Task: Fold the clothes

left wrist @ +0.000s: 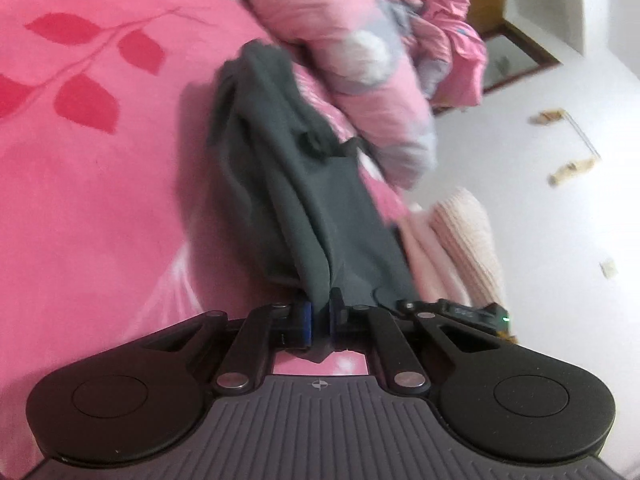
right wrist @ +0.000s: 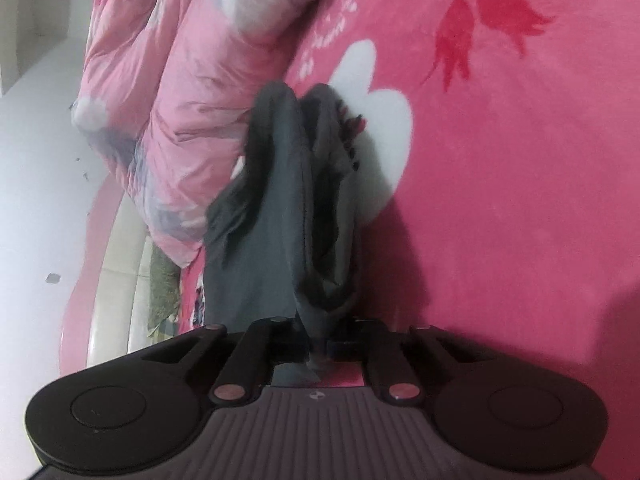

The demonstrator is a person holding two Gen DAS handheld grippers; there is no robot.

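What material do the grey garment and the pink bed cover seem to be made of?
Grey garment: probably soft knit cotton or jersey, matte; it hangs in limp folds. Pink bed cover: probably plush fleece, matte; its surface looks fuzzy, with printed red leaves.

Matt, smooth grey cloth garment point(left wrist: 304, 184); fuzzy pink fleece bed cover point(left wrist: 100, 184); slightly glossy quilt point(left wrist: 360, 60); ribbed knit point(left wrist: 468, 240) at four o'clock; matt black plastic gripper point(left wrist: 320, 320).

A bed point(left wrist: 92, 168) spread with a pink leaf-print blanket, a rumpled pink quilt point(left wrist: 360, 40) heaped on it, beside a pale floor point(left wrist: 560, 220) and wooden furniture point(left wrist: 488, 0).
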